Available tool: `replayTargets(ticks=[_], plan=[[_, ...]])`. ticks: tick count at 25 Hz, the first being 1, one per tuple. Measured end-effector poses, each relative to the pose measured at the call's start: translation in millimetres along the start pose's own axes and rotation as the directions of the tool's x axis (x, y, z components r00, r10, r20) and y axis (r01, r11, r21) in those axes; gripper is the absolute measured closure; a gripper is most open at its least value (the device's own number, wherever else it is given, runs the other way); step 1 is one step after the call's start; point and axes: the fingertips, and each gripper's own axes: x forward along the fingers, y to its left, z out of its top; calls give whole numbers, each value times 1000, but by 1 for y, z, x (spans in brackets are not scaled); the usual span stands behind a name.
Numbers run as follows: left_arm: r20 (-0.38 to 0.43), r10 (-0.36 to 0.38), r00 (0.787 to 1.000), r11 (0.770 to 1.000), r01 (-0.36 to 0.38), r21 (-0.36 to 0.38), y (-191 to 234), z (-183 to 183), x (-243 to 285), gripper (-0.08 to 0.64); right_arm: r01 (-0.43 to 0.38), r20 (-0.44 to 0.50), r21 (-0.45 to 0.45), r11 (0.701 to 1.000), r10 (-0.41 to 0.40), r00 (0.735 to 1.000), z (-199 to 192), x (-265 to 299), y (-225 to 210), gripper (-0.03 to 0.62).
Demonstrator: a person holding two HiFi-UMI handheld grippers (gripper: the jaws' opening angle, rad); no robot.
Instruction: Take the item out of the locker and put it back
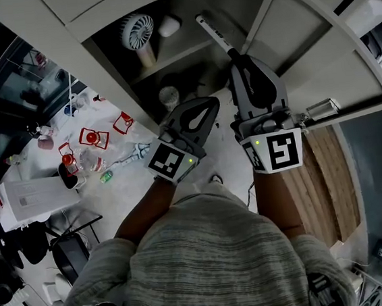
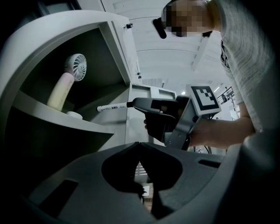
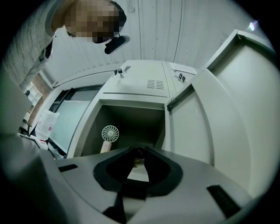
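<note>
Nearest, the left gripper [image 1: 208, 105] hangs shut and empty. At its one o'clock, the right gripper [image 1: 238, 57] pinches the marker [image 1: 215, 33] by its dark end, jaws barely apart, with the pen pointing toward eleven o'clock into the open locker [image 3: 131, 114]. This looks like mid-carry. Returning it calls for reaching forward to the shelf [image 2: 65, 120] beside the fan [image 1: 139, 31], then releasing.

locker [image 3: 144, 81]: smooth painted metal, not shiny
fan [image 1: 137, 31]: smooth plastic
pen [image 1: 216, 36]: smooth hard plastic
sweater [image 1: 209, 262]: soft, bumpy knitted cloth
floor [image 1: 327, 189]: wood boards
</note>
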Motion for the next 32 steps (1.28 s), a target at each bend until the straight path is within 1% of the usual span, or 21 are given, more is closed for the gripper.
replayTargets(ticks=[8,15,18,20,23,27,32], plan=[[13,6,1000,1000,-6,-1,-4,4,0,554,-10,85,-27,1000,12,996,31,-17,2,509],[17,5,1000,1000,-5,6,-7,6,-1,554,2,117,-45,999,3,993,45,-22,1,509],[23,7,1000,1000,-7,10,-7,8,-2,554,2,117,-48,999,4,993,45,-20,1,509],[15,9,1000,1000,-9,11,-7,6,-4,552,1,111,-49,999,5,994,41,-16,1,509],[-20,12,1000,1000,-12,3,-6,-1,-8,554,-1,92,-49,999,5,996,29,-5,0,509],[8,36,999,999,-36,10,1,5,-11,554,-4,48,-44,999,6,999,5,14,-2,509],[-1,54,999,999,-54,6,8,2,-17,552,3,-29,-42,999,-4,1000,-29,35,-4,509]])
